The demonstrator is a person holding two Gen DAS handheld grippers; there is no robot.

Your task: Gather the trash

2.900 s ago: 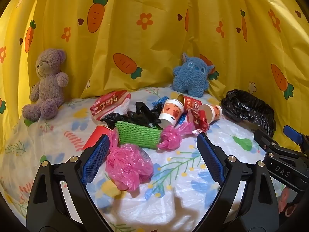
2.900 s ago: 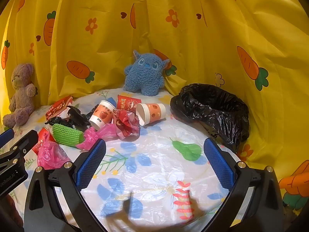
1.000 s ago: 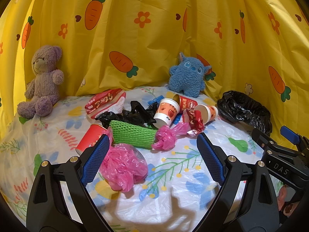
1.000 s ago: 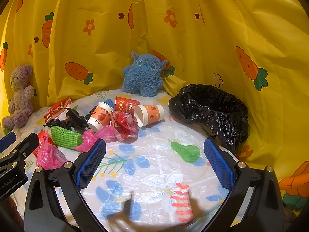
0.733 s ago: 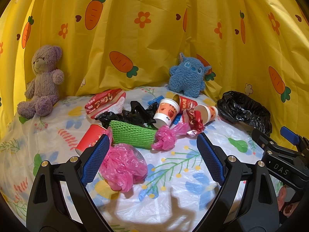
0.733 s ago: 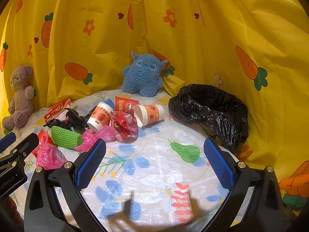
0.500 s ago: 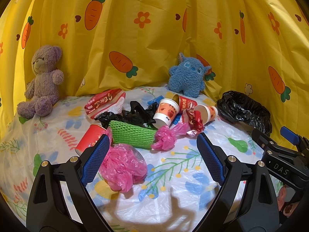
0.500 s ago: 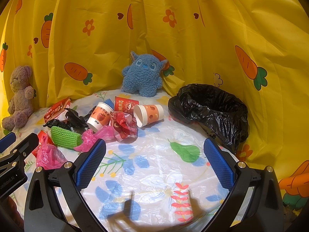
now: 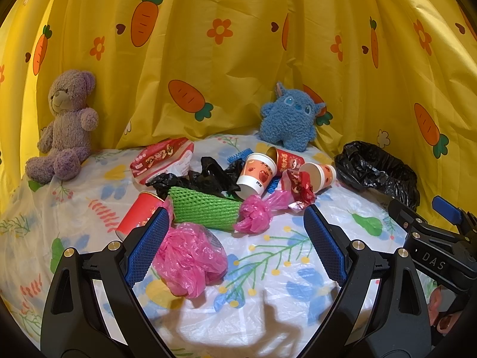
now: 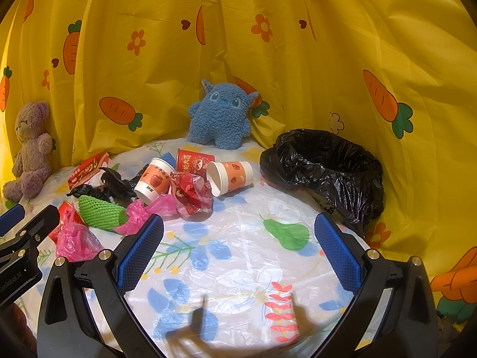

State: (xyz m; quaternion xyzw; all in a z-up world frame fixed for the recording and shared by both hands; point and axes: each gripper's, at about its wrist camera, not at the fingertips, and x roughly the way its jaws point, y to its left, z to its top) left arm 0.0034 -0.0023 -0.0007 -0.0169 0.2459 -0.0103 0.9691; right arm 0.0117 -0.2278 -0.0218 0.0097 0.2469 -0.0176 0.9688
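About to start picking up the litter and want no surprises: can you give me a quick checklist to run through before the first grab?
1. Left tongs open, holding nothing: ok.
2. Right tongs open, holding nothing: ok.
3. Black trash bag mouth open: ok.
4. Crumpled pink bag near the left tongs, nothing lying on it: ok.
5. Liquid in the tipped paper cup: cannot tell.

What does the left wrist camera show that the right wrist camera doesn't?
Only the left wrist view shows the left hand-held gripper head-on, open over the pink bag, and most of the red cup. Only the right wrist view shows the right hand-held gripper head-on, open over bare tablecloth, and looks into the black trash bag. Both show the green net, paper cups, purple bear and blue plush.
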